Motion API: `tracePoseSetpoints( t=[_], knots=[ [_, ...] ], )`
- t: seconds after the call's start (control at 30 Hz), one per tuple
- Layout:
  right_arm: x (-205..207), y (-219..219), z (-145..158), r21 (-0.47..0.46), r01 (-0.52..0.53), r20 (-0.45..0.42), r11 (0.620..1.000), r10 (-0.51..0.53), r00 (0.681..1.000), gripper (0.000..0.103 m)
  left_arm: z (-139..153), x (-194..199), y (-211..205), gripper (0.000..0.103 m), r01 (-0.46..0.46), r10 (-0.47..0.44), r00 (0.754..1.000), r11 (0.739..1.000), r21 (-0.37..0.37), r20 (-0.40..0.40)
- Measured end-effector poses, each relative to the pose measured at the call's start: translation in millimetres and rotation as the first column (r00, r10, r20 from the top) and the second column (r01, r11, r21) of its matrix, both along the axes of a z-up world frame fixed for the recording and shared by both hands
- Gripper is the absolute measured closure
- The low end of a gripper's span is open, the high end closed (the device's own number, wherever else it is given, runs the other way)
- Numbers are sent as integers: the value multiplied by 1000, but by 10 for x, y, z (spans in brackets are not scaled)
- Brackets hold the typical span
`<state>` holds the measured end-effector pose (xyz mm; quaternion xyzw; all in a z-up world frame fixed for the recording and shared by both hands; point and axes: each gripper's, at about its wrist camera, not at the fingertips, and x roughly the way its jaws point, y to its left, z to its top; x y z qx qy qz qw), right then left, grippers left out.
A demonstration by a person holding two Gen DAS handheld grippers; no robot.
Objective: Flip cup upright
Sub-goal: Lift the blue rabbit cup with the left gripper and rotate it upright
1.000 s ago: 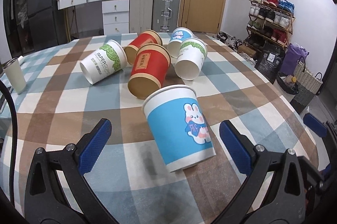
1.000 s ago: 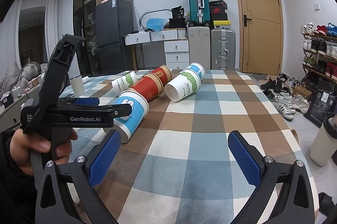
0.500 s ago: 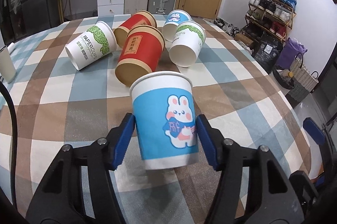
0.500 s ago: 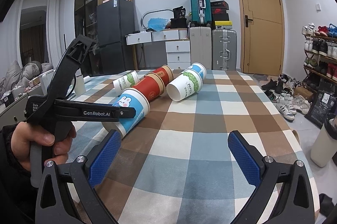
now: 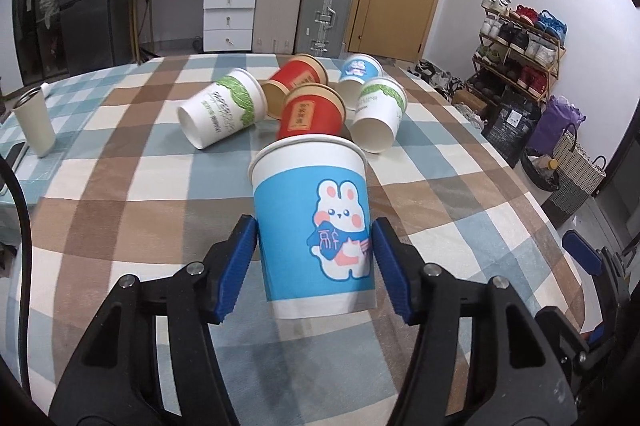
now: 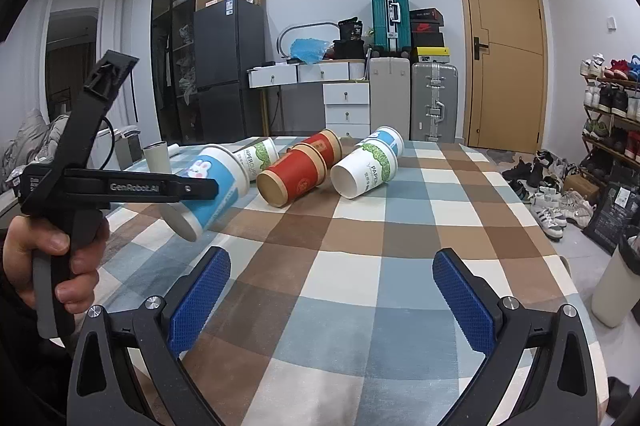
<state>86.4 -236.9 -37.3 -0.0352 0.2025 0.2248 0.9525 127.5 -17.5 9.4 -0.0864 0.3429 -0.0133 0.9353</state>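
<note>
My left gripper (image 5: 314, 260) is shut on a blue paper cup with a white rabbit print (image 5: 314, 226), its blue pads on both sides of the lower wall. In the right wrist view the cup (image 6: 212, 186) hangs tilted above the checked tablecloth (image 6: 360, 266), base down and toward the camera, held by the left gripper (image 6: 200, 186). My right gripper (image 6: 330, 298) is open and empty, low over the cloth near the front edge.
Several cups lie on their sides behind: a white-green one (image 5: 224, 114), two red ones (image 5: 312, 114), another white-green one (image 5: 378, 118) and a blue one (image 5: 358, 68). A grey tumbler (image 5: 34, 124) stands at the left edge. Shoes and bags lie beyond the right edge.
The left gripper closed on the lying blue rabbit cup, then lifted it off the cloth and tipped its rim upward. The right gripper has stayed still.
</note>
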Motion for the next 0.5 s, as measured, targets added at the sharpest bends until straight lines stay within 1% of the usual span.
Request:
tracePoseSetpoints(
  t=[0.33,0.5],
  knots=[
    [-93,77,15,1,-17,9,1000,17,1000,0,184,-556,349,46,-48,48,998,999,6,51],
    [-156,95,2,2,-22,6,1000,22,1000,0,231,-846,433,46,-60,60,996,998,-2,68]
  ],
)
